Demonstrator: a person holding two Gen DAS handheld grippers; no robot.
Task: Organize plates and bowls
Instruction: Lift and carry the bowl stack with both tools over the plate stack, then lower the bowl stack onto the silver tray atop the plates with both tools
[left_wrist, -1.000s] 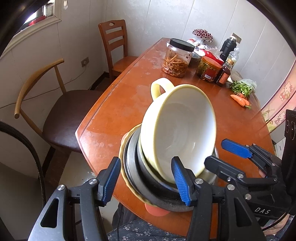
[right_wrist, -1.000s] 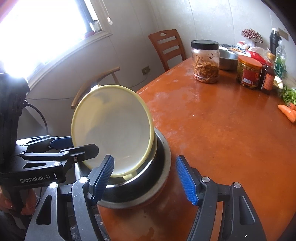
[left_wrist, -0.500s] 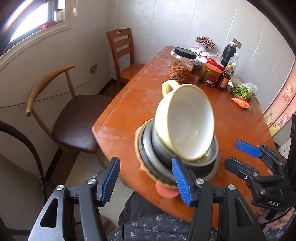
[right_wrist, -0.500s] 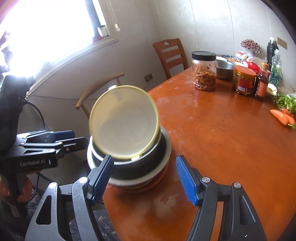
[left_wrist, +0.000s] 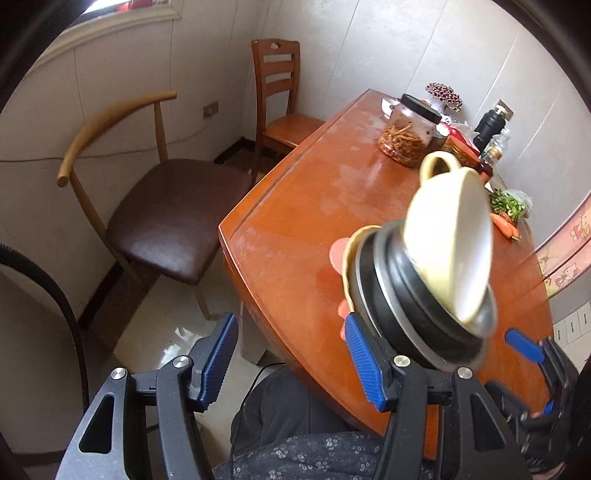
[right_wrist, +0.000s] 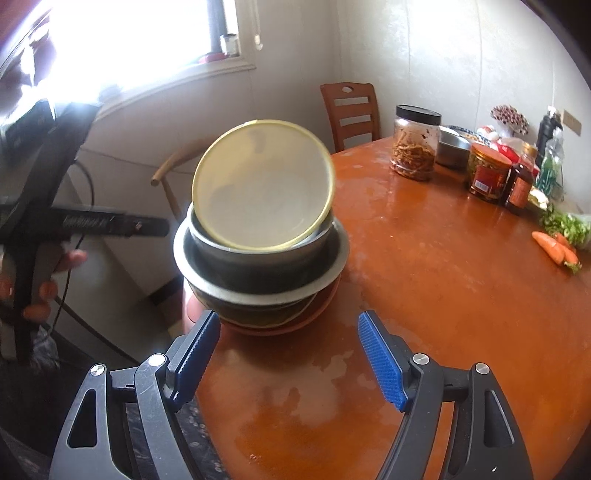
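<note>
A stack of dishes stands near the table's front left corner. A yellow bowl with a handle (left_wrist: 448, 236) (right_wrist: 262, 192) lies tilted on top, inside steel bowls (left_wrist: 406, 295) (right_wrist: 258, 269), above a yellow plate (left_wrist: 349, 254) and pink plates (right_wrist: 280, 321). My left gripper (left_wrist: 291, 362) is open and empty, back from the stack and to its left. My right gripper (right_wrist: 288, 362) is open and empty, just in front of the stack. The left gripper also shows in the right wrist view (right_wrist: 110, 225), beside the stack.
The orange wooden table (right_wrist: 424, 295) carries a glass jar (right_wrist: 415, 142), a red-lidded jar (right_wrist: 487, 173), bottles (right_wrist: 521, 184), greens and carrots (right_wrist: 557, 249) at its far side. Two chairs (left_wrist: 162, 199) (left_wrist: 280, 107) stand on the table's left.
Both grippers have pulled back from the stack, which looks smaller and farther off. The left gripper has swung left, away from the stack. Both stay open.
</note>
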